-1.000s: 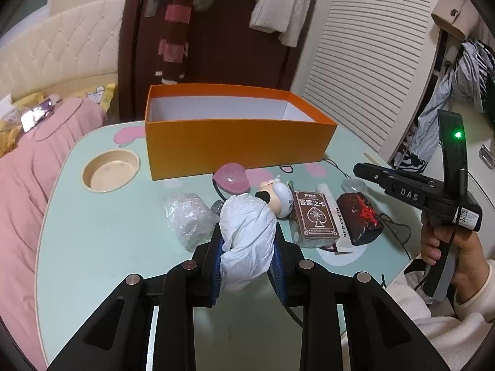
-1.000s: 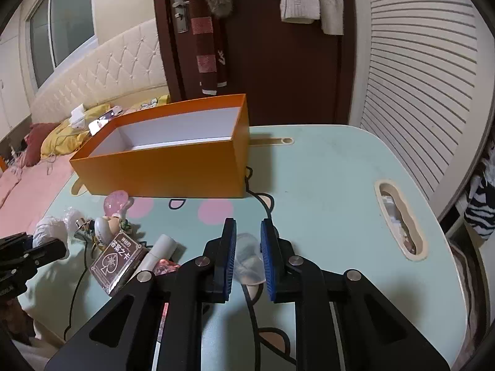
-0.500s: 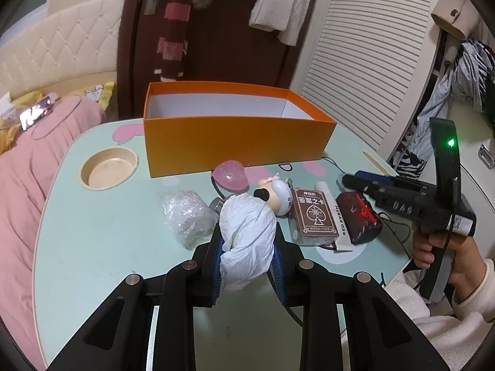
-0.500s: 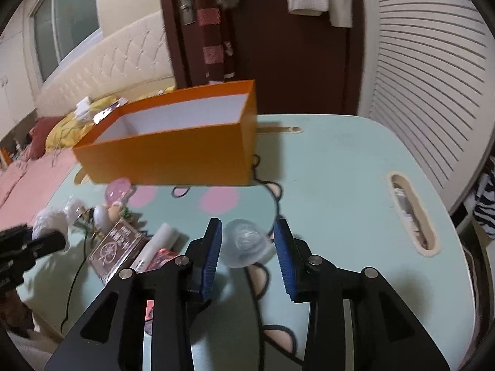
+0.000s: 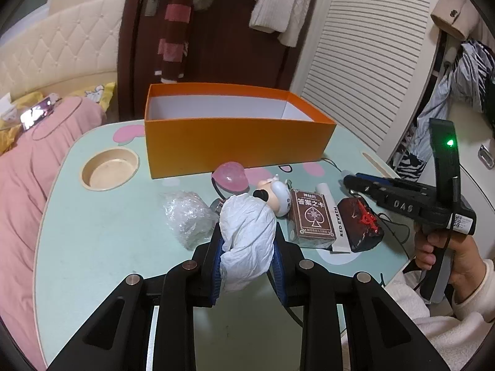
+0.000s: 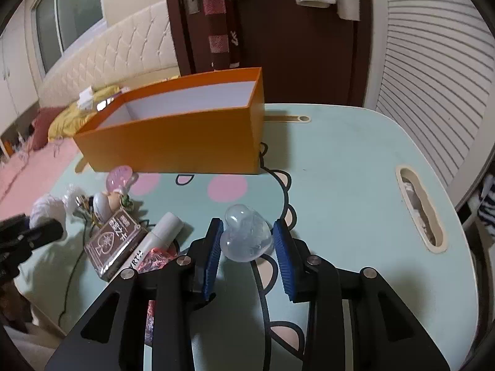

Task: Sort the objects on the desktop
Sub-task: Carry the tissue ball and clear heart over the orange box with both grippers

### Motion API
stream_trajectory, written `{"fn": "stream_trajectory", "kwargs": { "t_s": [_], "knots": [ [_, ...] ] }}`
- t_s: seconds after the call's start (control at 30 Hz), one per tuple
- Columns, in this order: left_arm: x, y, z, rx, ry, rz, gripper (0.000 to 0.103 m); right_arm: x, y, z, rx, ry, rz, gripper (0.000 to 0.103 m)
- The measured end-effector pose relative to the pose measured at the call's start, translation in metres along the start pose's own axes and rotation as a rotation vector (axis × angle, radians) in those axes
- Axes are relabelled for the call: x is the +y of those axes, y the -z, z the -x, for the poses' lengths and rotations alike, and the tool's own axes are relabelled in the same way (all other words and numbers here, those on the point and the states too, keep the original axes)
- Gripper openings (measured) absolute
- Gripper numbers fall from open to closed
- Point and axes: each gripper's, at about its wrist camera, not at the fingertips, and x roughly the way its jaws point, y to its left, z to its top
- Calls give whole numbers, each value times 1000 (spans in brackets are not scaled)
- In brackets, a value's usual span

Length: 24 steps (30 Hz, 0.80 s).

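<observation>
The box (image 5: 238, 142) stands on the table (image 5: 102, 241) behind the card deck (image 5: 312, 219), the tube (image 6: 161, 235) right of it

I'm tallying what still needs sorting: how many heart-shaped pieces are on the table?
2. A pink heart lies just in front of the orange box; a clear heart sits between the right gripper fingers. Others may be hidden.

The brown card box (image 5: 312, 218) bears the Chinese characters "答案之卡" above a spade sign, the white tube (image 5: 336, 221) beside it reads "RED EARTH" along its side, and the black body of the right gripper (image 5: 351, 181) shows raised letters that read "DAS" upside down.
</observation>
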Motion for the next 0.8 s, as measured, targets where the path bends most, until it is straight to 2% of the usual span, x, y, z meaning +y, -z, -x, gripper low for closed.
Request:
{"fn": "stream_trajectory", "kwargs": {
  "t_s": [0.1, 0.27, 0.33, 0.5, 0.63, 0.8],
  "knots": [
    [0, 0, -1, 4, 1, 0, 26, -1, -4, 6, -23, -6, -5, 24],
    [-3, 0, -1, 3, 3, -6, 26, 2, -4, 4, -22, 20, 17, 25],
    [-3, 0, -1, 6, 3, -4, 26, -1, -3, -3, 6, 26, -2, 28],
    [0, 0, -1, 9, 7, 8, 26, -4, -4, -13, 33, 35, 0, 27],
    [1, -1, 0, 3, 7, 12, 26, 0, -1, -15, 19, 54, 5, 26],
    [3, -2, 1, -3, 7, 19, 26, -6, -3, -9, -9, 25, -30, 25]
  ]
}}
